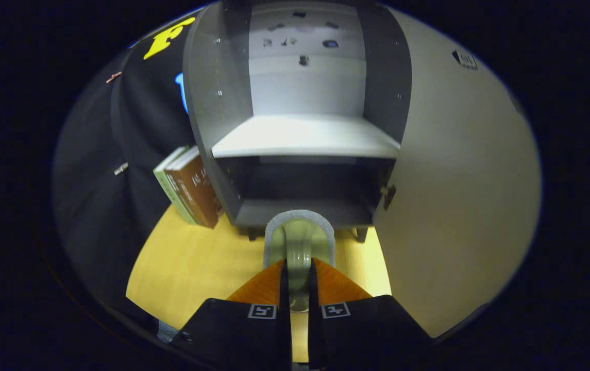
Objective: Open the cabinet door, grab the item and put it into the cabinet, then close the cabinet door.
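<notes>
The claw (298, 288) has its fingers clamped on the handle of a pale green mug (299, 242), which fills the way just ahead of them. Straight beyond the mug the grey cabinet (207, 103) stands open: its lower compartment (295, 211) is a dark, free bay, roofed by a shelf (305, 136) with more open room above it. The cabinet door (459, 196) is swung out to the right of the claw and walls off that side. To the left of the cabinet, leaning books (191, 188) block the gap beside it. Bare table (197, 263) lies free to the left of the fingers.
</notes>
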A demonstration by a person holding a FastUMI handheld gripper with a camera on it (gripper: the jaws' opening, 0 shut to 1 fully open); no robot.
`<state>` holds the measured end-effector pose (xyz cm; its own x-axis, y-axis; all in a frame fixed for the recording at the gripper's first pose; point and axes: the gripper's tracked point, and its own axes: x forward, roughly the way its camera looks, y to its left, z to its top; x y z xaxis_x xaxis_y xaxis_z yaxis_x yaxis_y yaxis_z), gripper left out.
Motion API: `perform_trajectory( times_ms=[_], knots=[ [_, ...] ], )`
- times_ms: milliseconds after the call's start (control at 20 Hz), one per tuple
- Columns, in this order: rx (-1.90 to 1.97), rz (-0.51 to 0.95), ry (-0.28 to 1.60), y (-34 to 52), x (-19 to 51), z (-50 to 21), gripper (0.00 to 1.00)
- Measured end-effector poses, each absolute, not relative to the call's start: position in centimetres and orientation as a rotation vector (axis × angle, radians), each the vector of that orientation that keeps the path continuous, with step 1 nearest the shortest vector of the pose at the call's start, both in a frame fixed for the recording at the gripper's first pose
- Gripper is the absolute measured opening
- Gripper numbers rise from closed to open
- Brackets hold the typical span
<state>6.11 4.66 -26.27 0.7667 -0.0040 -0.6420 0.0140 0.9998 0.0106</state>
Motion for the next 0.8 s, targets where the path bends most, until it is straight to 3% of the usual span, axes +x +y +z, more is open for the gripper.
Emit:
perform_trajectory(
  times_ms=[400,800],
  knots=[
    [-0.034,-0.002,0.439,5.7,16.5,-15.6,0.17],
    [0.021,-0.058,0.395,4.6,26.5,-14.4,0.16]
  ],
)
